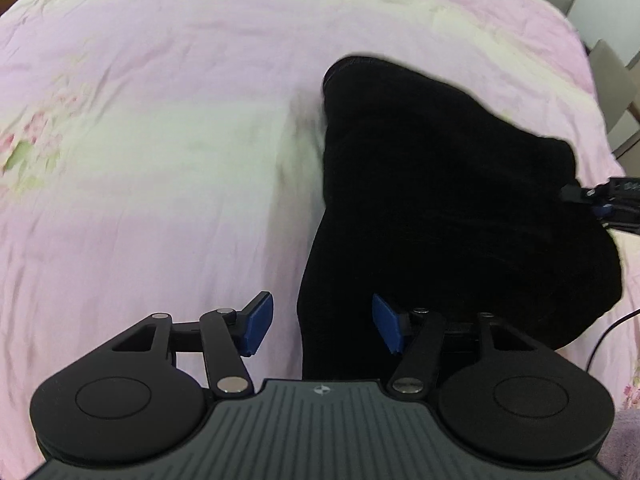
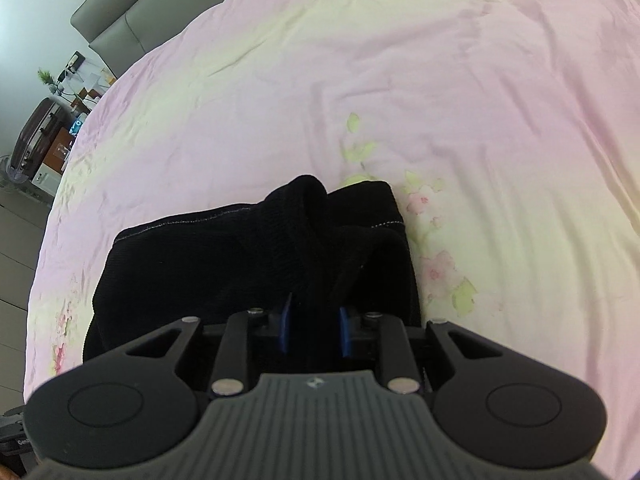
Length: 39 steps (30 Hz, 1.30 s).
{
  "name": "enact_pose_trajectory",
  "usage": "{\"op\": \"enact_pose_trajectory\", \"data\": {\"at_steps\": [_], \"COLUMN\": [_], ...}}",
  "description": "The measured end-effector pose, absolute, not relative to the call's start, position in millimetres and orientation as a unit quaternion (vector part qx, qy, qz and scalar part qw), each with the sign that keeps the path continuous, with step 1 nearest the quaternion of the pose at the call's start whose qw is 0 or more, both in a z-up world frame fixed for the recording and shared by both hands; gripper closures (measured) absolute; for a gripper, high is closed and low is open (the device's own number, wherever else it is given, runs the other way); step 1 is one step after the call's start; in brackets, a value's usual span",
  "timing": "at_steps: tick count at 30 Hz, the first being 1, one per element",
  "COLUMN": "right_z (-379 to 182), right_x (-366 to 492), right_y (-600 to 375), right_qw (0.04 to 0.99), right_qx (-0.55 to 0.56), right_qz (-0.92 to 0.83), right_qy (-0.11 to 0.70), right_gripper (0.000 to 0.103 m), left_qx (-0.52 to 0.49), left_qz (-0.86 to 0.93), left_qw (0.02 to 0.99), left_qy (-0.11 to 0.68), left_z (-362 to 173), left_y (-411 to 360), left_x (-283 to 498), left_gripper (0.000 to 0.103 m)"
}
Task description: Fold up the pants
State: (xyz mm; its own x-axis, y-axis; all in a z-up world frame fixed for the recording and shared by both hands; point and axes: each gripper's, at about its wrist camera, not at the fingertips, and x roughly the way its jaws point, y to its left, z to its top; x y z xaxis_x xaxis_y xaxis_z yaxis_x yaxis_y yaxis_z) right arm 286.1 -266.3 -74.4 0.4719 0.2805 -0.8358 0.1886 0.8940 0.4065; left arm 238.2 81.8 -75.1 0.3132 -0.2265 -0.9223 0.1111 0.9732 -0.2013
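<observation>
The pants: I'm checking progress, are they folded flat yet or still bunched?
Still bunched. The black pants lie in a rumpled heap on the pink bedsheet, with a fold of cloth pinched in the right gripper.

Left wrist fisheye: looks forward and down past own left gripper (image 1: 322, 326), close above crumpled black fabric pants (image 1: 440, 200) on pink floral bedsheet (image 1: 160, 160). Right wrist fisheye: same downward tilt, past right gripper (image 2: 315, 328), very near pants (image 2: 248, 256), facing grey padded headboard (image 2: 120, 20) at far left. Shared: pants, bedsheet (image 2: 480, 120); right gripper visible at left view's right edge (image 1: 608, 196).
</observation>
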Motion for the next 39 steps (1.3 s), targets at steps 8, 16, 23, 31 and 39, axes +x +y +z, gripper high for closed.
{"op": "enact_pose_trajectory", "data": {"at_steps": [8,16,23,31,39], "right_z": [-57,2,-7,-61,-57], "right_x": [287,233,198,187,196], "right_y": [-235,-208,-172,-197,-192], "right_qw": [0.846,0.882,0.879,0.871,0.866], "right_qx": [0.135,0.041,-0.031,-0.014,-0.028], "right_qz": [0.019,0.058,0.103,0.067,0.064], "right_qy": [0.516,0.466,0.465,0.486,0.495], "right_gripper": [0.073,0.071,0.082,0.089,0.089], "left_qx": [-0.042,0.001,0.001,-0.04,-0.006], "left_qz": [-0.038,-0.055,-0.101,-0.103,-0.121], "left_qw": [0.831,0.863,0.869,0.82,0.807], "left_qy": [0.554,0.502,0.484,0.562,0.578], "left_z": [-79,-34,-32,-87,-59], "left_y": [79,69,48,64,67], "left_x": [214,182,179,175,168], "left_gripper": [0.04,0.04,0.04,0.029,0.032]}}
